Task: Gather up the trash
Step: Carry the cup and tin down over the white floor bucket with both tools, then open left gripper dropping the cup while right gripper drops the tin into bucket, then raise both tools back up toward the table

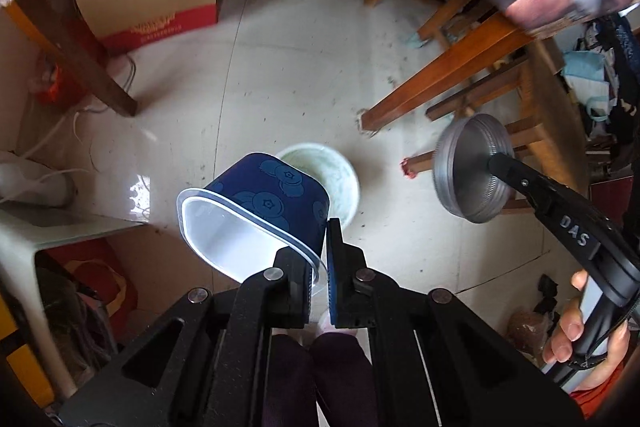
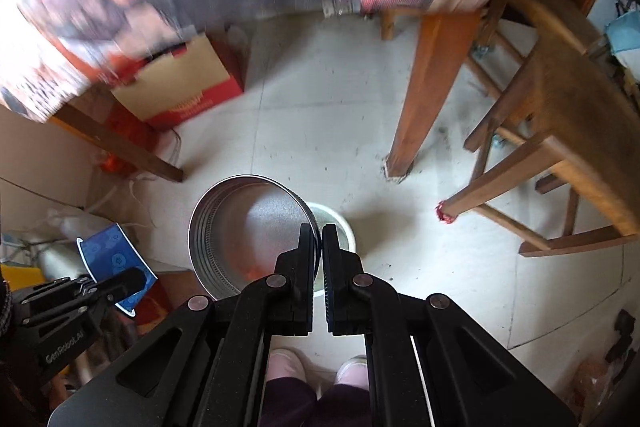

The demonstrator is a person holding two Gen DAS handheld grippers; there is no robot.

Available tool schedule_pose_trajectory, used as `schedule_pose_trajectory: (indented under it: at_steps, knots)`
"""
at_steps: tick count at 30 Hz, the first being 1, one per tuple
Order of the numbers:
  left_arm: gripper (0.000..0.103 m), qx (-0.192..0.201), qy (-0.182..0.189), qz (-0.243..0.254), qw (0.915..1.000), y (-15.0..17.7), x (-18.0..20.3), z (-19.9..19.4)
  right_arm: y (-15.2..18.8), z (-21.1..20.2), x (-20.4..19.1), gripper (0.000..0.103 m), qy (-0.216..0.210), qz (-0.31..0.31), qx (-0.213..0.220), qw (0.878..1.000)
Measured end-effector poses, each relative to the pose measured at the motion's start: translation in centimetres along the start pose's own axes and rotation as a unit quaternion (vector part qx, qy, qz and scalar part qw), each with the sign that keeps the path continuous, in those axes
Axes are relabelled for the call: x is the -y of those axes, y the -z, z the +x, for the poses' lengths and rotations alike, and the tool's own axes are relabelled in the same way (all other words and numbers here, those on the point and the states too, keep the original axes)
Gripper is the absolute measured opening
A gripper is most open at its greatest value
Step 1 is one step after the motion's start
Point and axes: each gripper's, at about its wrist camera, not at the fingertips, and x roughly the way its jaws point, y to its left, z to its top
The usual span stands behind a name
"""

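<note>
Left gripper (image 1: 320,259) is pinching the clear rim of a blue plastic cup (image 1: 276,203), jaws clamped narrow on the wall; the cup is sticking out ahead and left of the fingers, mouth tilted toward the camera. Right gripper (image 2: 319,247) is gripping the rim of a round metal tin (image 2: 248,231), jaws nearly together, the tin hanging left of the fingertips, open side facing the camera. Both items are hovering over a pale bucket (image 1: 340,171) sitting on the tiled floor (image 1: 288,67), between the wooden table legs (image 2: 432,99). A hand (image 1: 580,339) is holding the right gripper's handle.
</note>
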Motion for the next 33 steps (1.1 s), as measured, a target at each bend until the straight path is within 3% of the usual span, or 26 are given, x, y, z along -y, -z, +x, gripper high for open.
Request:
schedule_pose_trajectory:
  at_steps: [7,9,11,21,25,33]
  knots:
    - [0.005,-0.014,0.010,-0.005,0.9998,0.6,-1.4,6.2,1.2,6.9,-0.8,0.007,-0.033,-0.020,-0.040,0.998]
    - [0.005,-0.018,0.013,-0.009,0.9997,0.6,-1.8,7.5,1.4,8.2,-1.1,0.028,-0.039,-0.019,-0.059,0.997]
    - [0.005,-0.023,0.015,-0.012,0.9996,0.6,-2.0,8.7,1.6,8.7,-0.9,0.041,-0.037,-0.014,-0.057,0.998]
    - [0.006,-0.044,0.039,-0.008,0.9982,-0.5,0.3,12.0,1.5,7.4,1.9,0.041,-0.019,0.006,-0.040,0.999]
    - [0.040,-0.055,0.030,-0.014,0.9979,-1.4,1.2,12.4,1.2,6.4,2.2,0.041,-0.002,0.000,-0.029,1.000]
    - [0.041,-0.038,0.011,-0.020,0.9990,-2.2,1.5,8.3,0.2,2.7,1.4,0.041,-0.007,-0.004,-0.016,1.000]
